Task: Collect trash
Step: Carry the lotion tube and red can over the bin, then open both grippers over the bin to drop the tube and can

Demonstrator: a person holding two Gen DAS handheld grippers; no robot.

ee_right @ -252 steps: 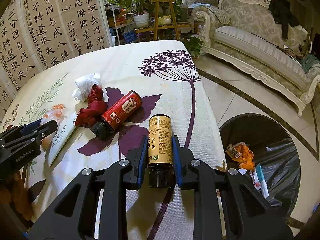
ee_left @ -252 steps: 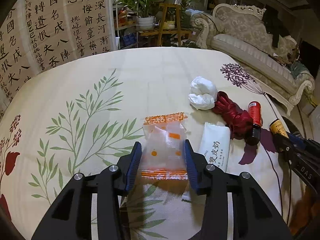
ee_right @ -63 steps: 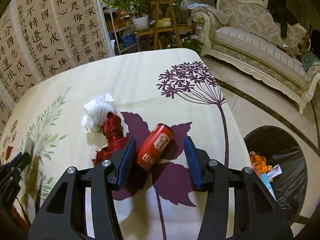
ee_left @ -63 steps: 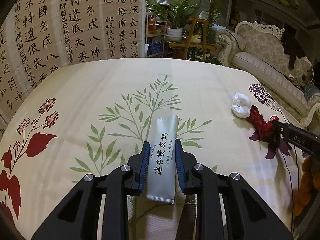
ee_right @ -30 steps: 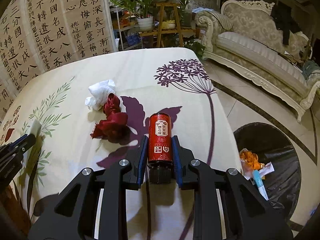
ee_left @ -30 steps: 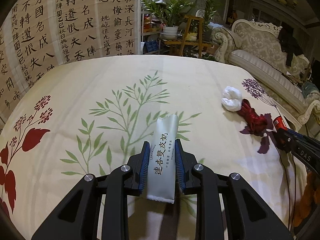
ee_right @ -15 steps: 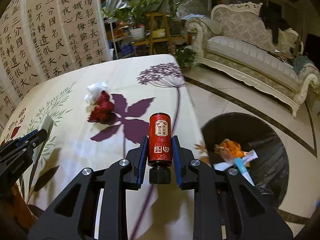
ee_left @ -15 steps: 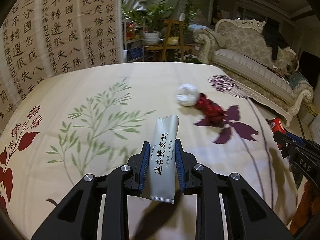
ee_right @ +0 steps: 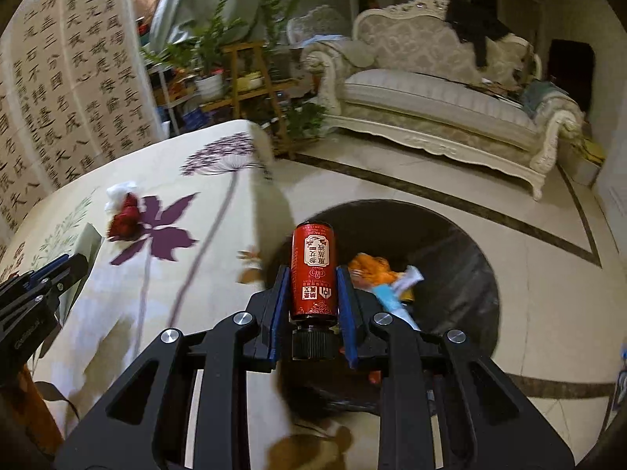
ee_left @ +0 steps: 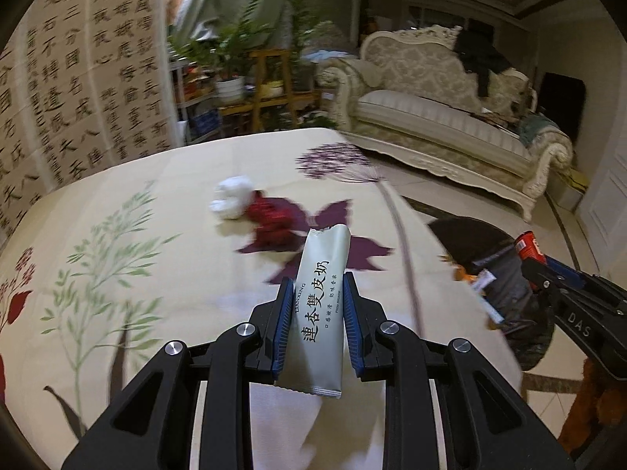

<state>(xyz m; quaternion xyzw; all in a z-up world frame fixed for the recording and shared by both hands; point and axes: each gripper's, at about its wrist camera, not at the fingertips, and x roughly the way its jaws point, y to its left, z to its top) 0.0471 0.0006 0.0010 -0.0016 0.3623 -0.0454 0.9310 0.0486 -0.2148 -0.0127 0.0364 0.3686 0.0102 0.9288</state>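
Between the right gripper's (ee_right: 309, 297) fingers a red bottle (ee_right: 313, 270) is pinched, cap toward the wrist, with the black-lined trash bin (ee_right: 462, 243) just beyond their tips. Ahead of the worktop (ee_left: 164, 258), the left gripper (ee_left: 317, 321) fingers clamp a pale wrapper (ee_left: 321, 309). Best to carry each fully over the bin's mouth before spreading fingers; the light wrapper may drift.

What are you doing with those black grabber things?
A person is clearing trash off a table with a flowered cloth. The left gripper is clamped on a pale green packet, held above the table. The right gripper is clamped on a small red bottle, held over the black-lined trash bin on the floor. A white tissue wad and a crumpled red scrap lie on the table.
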